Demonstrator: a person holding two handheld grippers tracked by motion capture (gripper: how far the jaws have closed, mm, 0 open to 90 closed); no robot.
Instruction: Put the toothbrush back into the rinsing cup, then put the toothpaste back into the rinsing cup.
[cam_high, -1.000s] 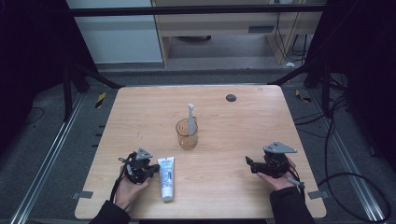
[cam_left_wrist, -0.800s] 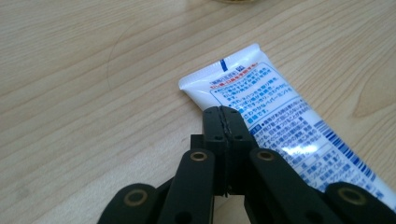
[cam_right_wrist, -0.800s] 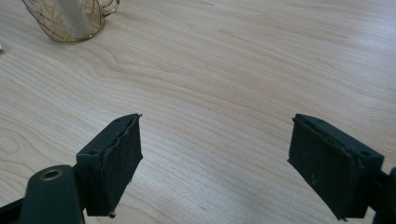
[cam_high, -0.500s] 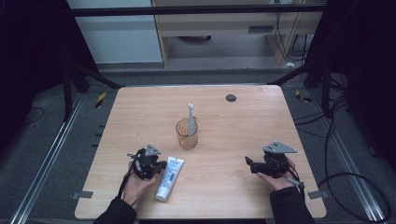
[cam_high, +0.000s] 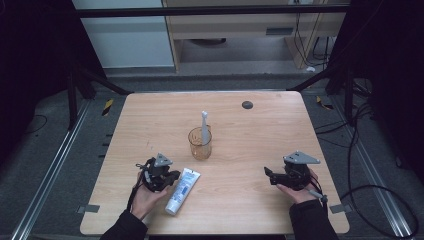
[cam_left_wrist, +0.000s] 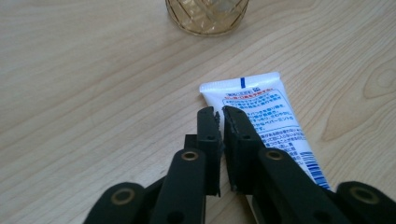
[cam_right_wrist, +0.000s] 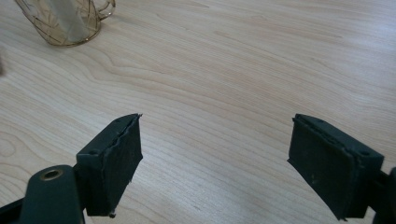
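Toothpaste tube (cam_high: 182, 190) lying flat on table (cam_high: 260, 130), near glass cup (cam_high: 200, 143). Left gripper (cam_left_wrist: 222, 112) just starting to open, holding nothing. Right gripper (cam_right_wrist: 215, 154) wide open. Probably soft, light, squishy; best grabbed across the middle.

Toothpaste tube turned on the table

The toothpaste tube (cam_high: 182, 191), once lying straight, has been swung aslant, its flat end now further right. The left gripper (cam_left_wrist: 220, 122) has been shifted right against it, its jaws just opened a crack.
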